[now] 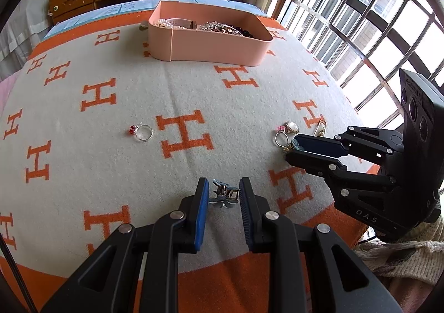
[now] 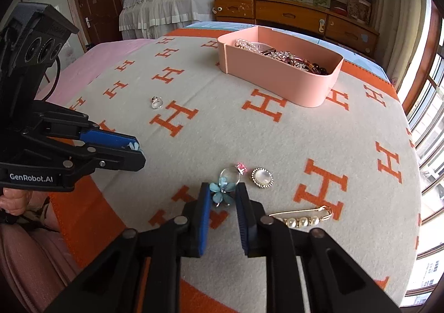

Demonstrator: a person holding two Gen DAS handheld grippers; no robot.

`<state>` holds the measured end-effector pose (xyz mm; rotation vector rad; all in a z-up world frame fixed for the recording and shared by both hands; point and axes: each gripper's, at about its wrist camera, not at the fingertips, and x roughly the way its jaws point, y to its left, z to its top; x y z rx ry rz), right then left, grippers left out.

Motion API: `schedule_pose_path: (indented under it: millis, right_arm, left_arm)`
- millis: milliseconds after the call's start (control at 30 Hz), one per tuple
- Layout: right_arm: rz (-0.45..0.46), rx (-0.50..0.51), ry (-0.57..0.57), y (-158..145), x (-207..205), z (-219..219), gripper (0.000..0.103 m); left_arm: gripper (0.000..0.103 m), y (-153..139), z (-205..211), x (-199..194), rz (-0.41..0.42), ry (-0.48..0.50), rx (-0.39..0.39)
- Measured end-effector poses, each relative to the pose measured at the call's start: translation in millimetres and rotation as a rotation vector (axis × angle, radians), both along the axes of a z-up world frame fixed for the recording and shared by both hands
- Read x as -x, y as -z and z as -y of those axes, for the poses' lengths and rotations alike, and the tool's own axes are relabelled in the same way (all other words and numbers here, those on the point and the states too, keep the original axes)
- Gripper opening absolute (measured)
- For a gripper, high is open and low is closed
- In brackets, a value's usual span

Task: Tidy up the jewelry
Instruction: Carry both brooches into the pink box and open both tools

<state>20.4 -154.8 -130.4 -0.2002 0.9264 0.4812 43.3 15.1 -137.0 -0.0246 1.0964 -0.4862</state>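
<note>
A blanket (image 1: 116, 163) with orange H marks covers the bed. At its far side sits a pink box (image 1: 211, 43) with beads and sparkly pieces inside. The left gripper (image 1: 223, 193) is spread, its pads either side of a small blue clip (image 1: 223, 194) lying on the blanket. The right gripper (image 2: 222, 193) is also spread, around a blue flower piece (image 2: 221, 191). Just beyond lie a clear ring (image 2: 230, 174) and a pearl brooch (image 2: 262, 177); a pearl pin (image 2: 302, 217) lies to the right. A red-stone ring (image 1: 142, 132) lies well apart.
</note>
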Motion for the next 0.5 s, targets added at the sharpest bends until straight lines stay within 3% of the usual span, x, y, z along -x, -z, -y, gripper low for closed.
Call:
schedule_pose_path:
  millis: [167,500]
  right_arm:
    - [0.043,-0.061,0.036,-25,0,9,0.018]
    - [0.219,-0.255,0.173,-154,-54,40,0.018]
  left_arm:
    - [0.020,-26,-2,-11,0.040,-0.003,0.015]
    - [0.020,-138,8,-88,0.267,-0.040,-0.021]
